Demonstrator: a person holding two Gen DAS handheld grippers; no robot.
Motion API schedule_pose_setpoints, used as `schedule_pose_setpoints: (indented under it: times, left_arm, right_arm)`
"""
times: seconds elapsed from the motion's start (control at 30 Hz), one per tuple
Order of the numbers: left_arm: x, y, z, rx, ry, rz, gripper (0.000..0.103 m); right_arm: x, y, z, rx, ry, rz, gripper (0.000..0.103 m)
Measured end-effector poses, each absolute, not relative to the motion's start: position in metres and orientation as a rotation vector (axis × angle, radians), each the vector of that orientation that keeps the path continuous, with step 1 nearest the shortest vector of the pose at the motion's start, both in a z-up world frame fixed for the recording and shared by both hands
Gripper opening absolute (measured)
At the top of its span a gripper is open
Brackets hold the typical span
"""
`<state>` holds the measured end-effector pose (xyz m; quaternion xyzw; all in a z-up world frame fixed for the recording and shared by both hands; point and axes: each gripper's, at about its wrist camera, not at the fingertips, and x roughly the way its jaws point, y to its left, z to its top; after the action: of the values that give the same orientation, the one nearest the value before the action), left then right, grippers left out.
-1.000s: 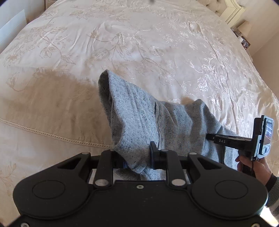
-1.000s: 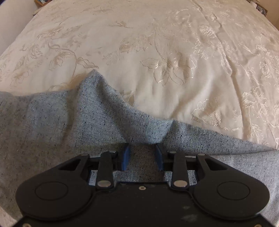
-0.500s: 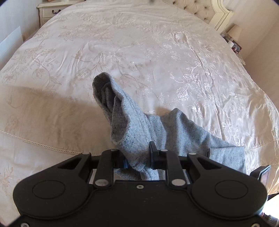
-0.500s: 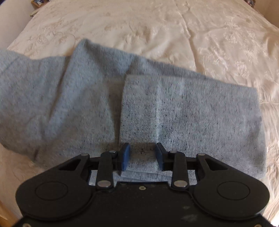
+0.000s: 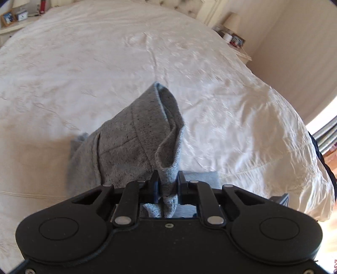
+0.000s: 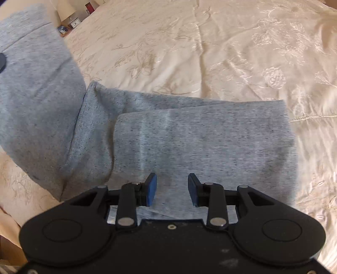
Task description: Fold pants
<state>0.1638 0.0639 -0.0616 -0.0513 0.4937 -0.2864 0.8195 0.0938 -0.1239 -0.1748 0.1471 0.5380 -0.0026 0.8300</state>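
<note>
The grey speckled pants [image 6: 189, 139] lie partly folded on the cream bedspread [image 6: 210, 52]. My left gripper [image 5: 167, 185] is shut on a bunched edge of the pants [image 5: 137, 139] and holds that part lifted above the bed. In the right wrist view that lifted part hangs at the upper left [image 6: 35, 80]. My right gripper [image 6: 172, 188] is open just above the folded layer, with its blue pads apart and nothing between them.
A cream embroidered bedspread [image 5: 105, 63] covers the wide bed. Nightstands with a lamp and small items stand at the far right [image 5: 231, 35] and far left [image 5: 14, 16]. The bed edge drops off at the right [image 5: 316, 189].
My right gripper has opened and let go of the pants, which now lie folded under it. My left gripper has swung with its held part, lifting it higher over the bed.
</note>
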Motion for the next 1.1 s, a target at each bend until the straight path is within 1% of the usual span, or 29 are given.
schedule_pose_setpoints:
  times: [0.1,0.17,0.27,0.33,0.37,0.43,0.57,0.7,0.77,0.8,0.83,0.97,1.1]
  left_arm:
    - [0.150,0.008,-0.108,-0.089,1.156,-0.668,0.021]
    - [0.144,-0.018,-0.129,-0.067,1.223,-0.689,0.021]
    - [0.131,-0.032,-0.126,-0.033,1.204,-0.680,0.021]
    - [0.127,-0.025,-0.116,-0.040,1.175,-0.661,0.022]
    - [0.127,-0.020,-0.113,-0.036,1.163,-0.637,0.025]
    - [0.134,-0.002,-0.110,-0.019,1.146,-0.558,0.025]
    - [0.159,0.039,-0.121,0.010,1.137,-0.344,0.025]
    - [0.170,0.078,-0.161,0.002,1.225,-0.219,0.025]
    - [0.171,0.086,-0.192,0.021,1.366,-0.246,0.025]
    - [0.169,0.087,-0.203,0.029,1.404,-0.273,0.025]
    - [0.165,0.089,-0.206,0.037,1.398,-0.282,0.025]
    - [0.160,0.100,-0.191,-0.012,1.350,-0.306,0.025]
    - [0.159,0.115,-0.171,-0.048,1.287,-0.299,0.025]
  right_arm:
    - [0.080,-0.165,-0.178,0.311,1.156,-0.032,0.035]
    - [0.074,-0.189,-0.182,0.325,1.171,-0.048,0.036]
    - [0.065,-0.212,-0.185,0.313,1.191,-0.047,0.035]
    - [0.063,-0.221,-0.183,0.308,1.192,-0.019,0.035]
    - [0.064,-0.226,-0.182,0.304,1.191,-0.006,0.035]
    - [0.065,-0.231,-0.178,0.282,1.184,0.008,0.035]
    - [0.071,-0.235,-0.162,0.295,1.132,0.027,0.036]
    - [0.086,-0.232,-0.153,0.346,1.067,0.078,0.036]
    - [0.101,-0.227,-0.158,0.361,1.075,0.082,0.036]
    - [0.106,-0.225,-0.161,0.362,1.086,0.078,0.037]
    - [0.113,-0.221,-0.166,0.361,1.101,0.069,0.037]
    - [0.132,-0.211,-0.181,0.346,1.172,0.019,0.036]
    - [0.136,-0.215,-0.195,0.371,1.184,-0.067,0.037]
